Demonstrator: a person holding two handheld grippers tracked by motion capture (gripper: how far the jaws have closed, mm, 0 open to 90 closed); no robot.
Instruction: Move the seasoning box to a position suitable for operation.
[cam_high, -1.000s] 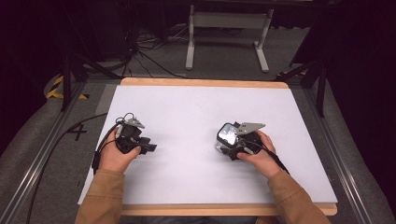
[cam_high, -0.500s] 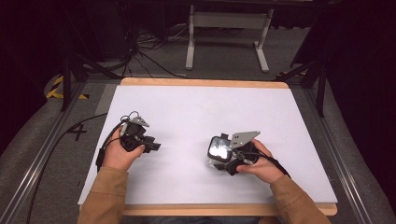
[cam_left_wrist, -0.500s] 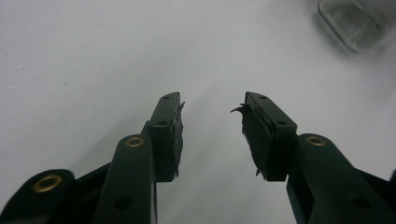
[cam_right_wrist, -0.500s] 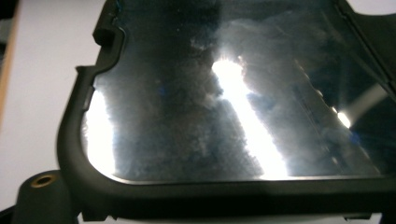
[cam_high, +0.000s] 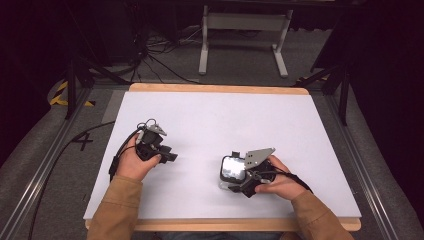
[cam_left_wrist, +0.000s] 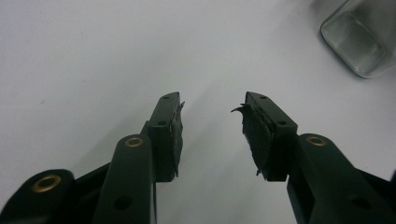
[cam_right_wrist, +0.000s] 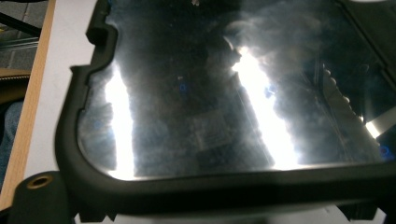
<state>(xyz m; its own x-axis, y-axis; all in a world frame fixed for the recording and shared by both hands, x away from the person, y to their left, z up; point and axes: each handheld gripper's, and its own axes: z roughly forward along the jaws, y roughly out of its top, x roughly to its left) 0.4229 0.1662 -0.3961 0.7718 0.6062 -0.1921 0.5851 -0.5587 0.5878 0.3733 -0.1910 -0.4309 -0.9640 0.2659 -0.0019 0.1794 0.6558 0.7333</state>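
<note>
On a white worktop (cam_high: 210, 115), the person's left hand (cam_high: 131, 162) keeps the left gripper (cam_high: 170, 154) parked at about 9 o'clock, where it has sat over the past second. Its fingers (cam_left_wrist: 168, 126) are spread wide with only bare worktop between them. A clear container (cam_left_wrist: 357, 42) shows at about 1 o'clock in that gripper's own view. Across the worktop, at roughly 5 o'clock from the centre, the right hand (cam_high: 280, 182) has drawn the right gripper (cam_high: 228, 173) toward 7 o'clock, closer to the person and to the left gripper. The container (cam_high: 232, 167) has come along at the gripper's tip. Its glossy, black-rimmed lid (cam_right_wrist: 210, 93) faces the right gripper's camera so closely that it cannot be told whether the fingers press on the container. Because the container travels with the gripper, it is probably being carried. With the gap between the two hands narrowing and the left fingers open and free, the work looks set for a two-handed step on the container, perhaps on its lid.
</note>
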